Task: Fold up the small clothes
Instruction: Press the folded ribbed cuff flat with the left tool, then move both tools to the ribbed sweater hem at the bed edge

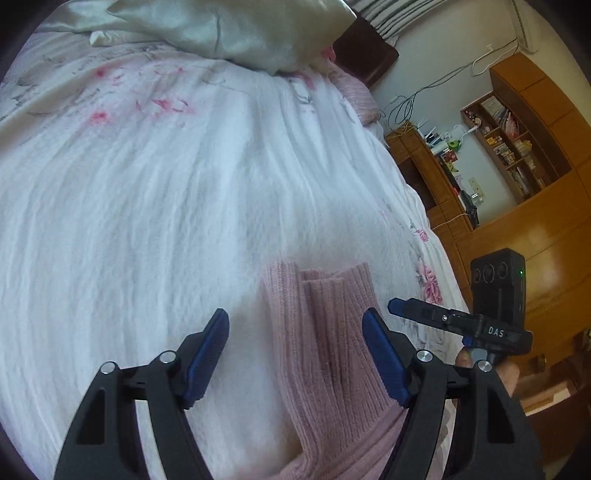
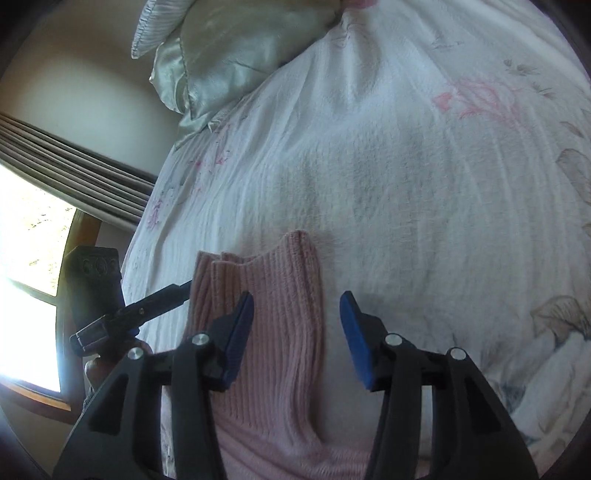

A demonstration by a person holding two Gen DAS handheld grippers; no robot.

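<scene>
A pink ribbed knit garment lies folded lengthwise on the white bedspread, its layered cuff ends pointing away from me. My left gripper hovers open above it, the garment under its right finger. The other gripper shows at the garment's right edge in the left wrist view. In the right wrist view the same pink garment lies under my open right gripper, its left finger over the knit. The left gripper reaches in from the left, its tip hidden at the garment's left edge.
A satin pillow lies at the head of the bed. Wooden shelves and cabinets stand beyond the bed's right side. A window with curtains is on the left. A hand holds the right gripper.
</scene>
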